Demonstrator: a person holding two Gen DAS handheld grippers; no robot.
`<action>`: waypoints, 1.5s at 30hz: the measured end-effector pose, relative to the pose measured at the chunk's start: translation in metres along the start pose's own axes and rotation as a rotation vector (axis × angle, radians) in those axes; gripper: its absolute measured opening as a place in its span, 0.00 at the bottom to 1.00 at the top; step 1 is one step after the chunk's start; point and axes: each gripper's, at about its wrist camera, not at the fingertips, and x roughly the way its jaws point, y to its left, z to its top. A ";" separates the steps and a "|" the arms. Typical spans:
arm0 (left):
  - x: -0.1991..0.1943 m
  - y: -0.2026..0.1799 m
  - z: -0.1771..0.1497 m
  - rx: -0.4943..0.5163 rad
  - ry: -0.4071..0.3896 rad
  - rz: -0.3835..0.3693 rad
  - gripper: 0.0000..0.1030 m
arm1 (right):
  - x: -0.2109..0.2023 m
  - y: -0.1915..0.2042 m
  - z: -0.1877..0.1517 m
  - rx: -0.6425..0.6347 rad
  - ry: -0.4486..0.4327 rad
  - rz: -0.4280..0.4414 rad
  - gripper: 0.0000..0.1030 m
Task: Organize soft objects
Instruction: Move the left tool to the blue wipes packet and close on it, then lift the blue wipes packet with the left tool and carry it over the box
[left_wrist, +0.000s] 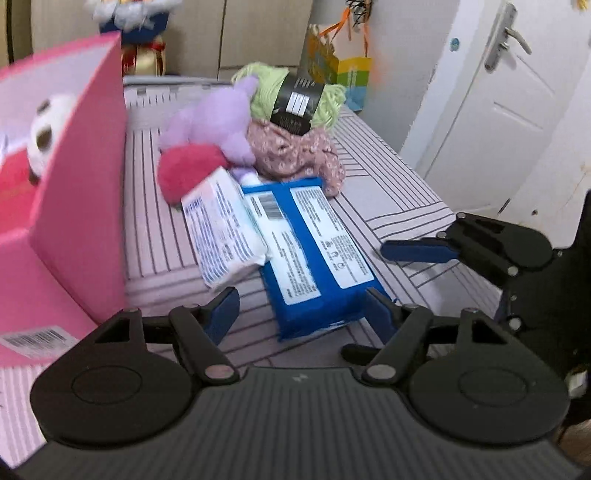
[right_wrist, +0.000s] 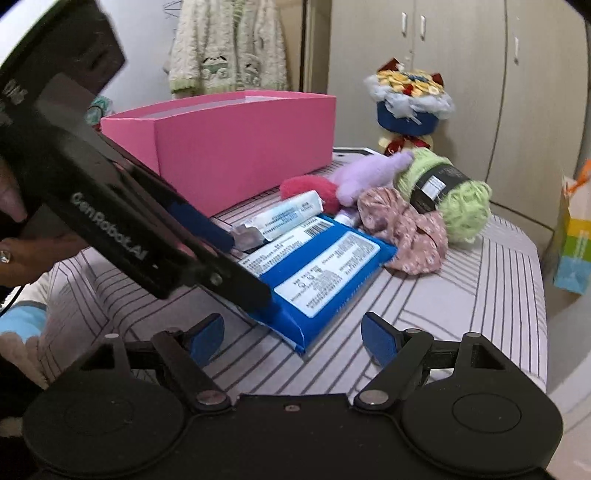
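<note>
A blue wipes pack (left_wrist: 314, 254) lies on the striped table, with a white pack (left_wrist: 221, 236) leaning on its left side. Behind them sit a red fluffy ball (left_wrist: 184, 173), a purple plush (left_wrist: 218, 125), a floral cloth (left_wrist: 295, 155) and green yarn (left_wrist: 266, 88). The pink box (left_wrist: 74, 184) at left holds a white plush (left_wrist: 48, 129). My left gripper (left_wrist: 303, 310) is open, straddling the blue pack's near end; its left pad stands clear of the pack. My right gripper (right_wrist: 293, 339) is open too, the near corner of the blue pack (right_wrist: 332, 266) between its fingers.
The table's right edge drops off near a white door (left_wrist: 498, 110). A bouquet in a blue wrap (right_wrist: 410, 103) stands behind the table and a colourful gift bag (right_wrist: 572, 240) beside it. A person's hand (right_wrist: 22, 251) holds the left gripper.
</note>
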 end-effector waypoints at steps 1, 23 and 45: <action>0.001 0.002 0.000 -0.021 -0.006 0.000 0.70 | 0.002 0.000 0.001 -0.001 0.000 0.003 0.85; 0.001 -0.005 -0.005 -0.005 -0.098 -0.012 0.39 | 0.027 0.005 0.015 0.136 0.017 -0.022 0.88; -0.034 -0.023 -0.013 0.036 -0.008 -0.135 0.40 | -0.018 0.044 0.007 0.098 -0.040 -0.090 0.76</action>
